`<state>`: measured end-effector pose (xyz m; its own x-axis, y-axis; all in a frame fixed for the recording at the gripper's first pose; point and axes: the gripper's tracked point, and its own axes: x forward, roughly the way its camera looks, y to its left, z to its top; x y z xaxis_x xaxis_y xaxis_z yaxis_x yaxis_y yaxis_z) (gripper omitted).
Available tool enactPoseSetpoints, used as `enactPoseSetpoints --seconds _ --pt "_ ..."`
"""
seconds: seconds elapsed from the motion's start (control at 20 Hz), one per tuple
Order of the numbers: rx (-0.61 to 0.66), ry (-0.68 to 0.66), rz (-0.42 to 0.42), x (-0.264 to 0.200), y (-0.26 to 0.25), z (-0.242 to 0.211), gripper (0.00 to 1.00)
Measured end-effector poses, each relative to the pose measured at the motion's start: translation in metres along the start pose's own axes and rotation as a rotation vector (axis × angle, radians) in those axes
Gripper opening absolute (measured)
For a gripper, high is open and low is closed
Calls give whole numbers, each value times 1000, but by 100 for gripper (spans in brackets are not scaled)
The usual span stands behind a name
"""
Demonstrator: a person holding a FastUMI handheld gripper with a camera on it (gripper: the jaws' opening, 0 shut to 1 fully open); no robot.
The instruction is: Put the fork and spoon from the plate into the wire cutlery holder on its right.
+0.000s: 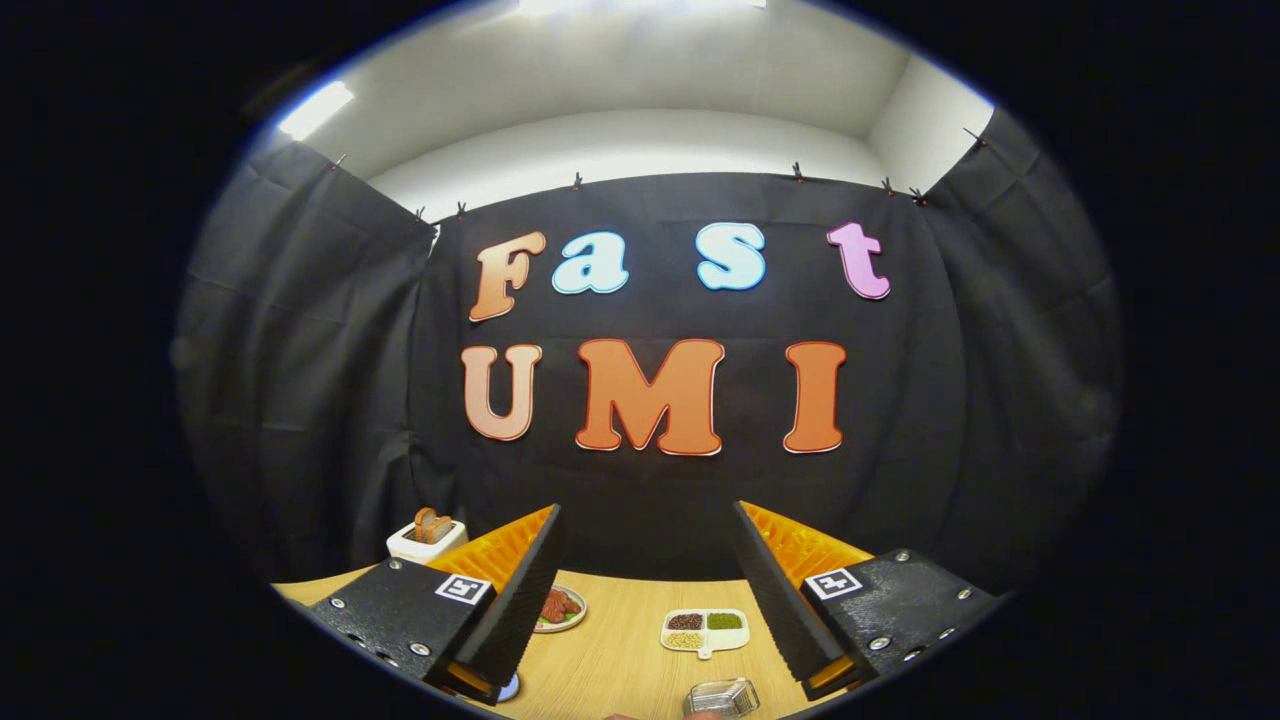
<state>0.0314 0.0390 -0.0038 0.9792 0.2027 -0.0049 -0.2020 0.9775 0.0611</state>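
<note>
My gripper [648, 520] is held high above a wooden table [620, 660], facing the booth's back wall. Its two fingers stand wide apart with nothing between them. A small clear container with a dark rim [722, 697] sits on the table below and between the fingers, nearest to me; what it holds cannot be told. A plate [560, 610] with reddish food and some green lies just beside the left finger, partly hidden by it.
A white divided tray [704, 630] with brown, green and pale fillings rests on the table between the fingers. A white toaster [427, 540] with bread slices stands at the table's far left, beyond the left finger. A small blue round thing [508, 686] peeks out under the left finger.
</note>
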Motion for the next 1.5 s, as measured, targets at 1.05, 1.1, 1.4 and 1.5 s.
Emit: enactPoseSetpoints --seconds 1.05,1.1,1.4,1.5 --pt "79 943 101 4 208 -254 99" --pt "95 997 95 -4 212 -265 99" --pt "80 1275 92 -27 219 -336 94" --pt "83 1365 102 -36 224 -355 91"
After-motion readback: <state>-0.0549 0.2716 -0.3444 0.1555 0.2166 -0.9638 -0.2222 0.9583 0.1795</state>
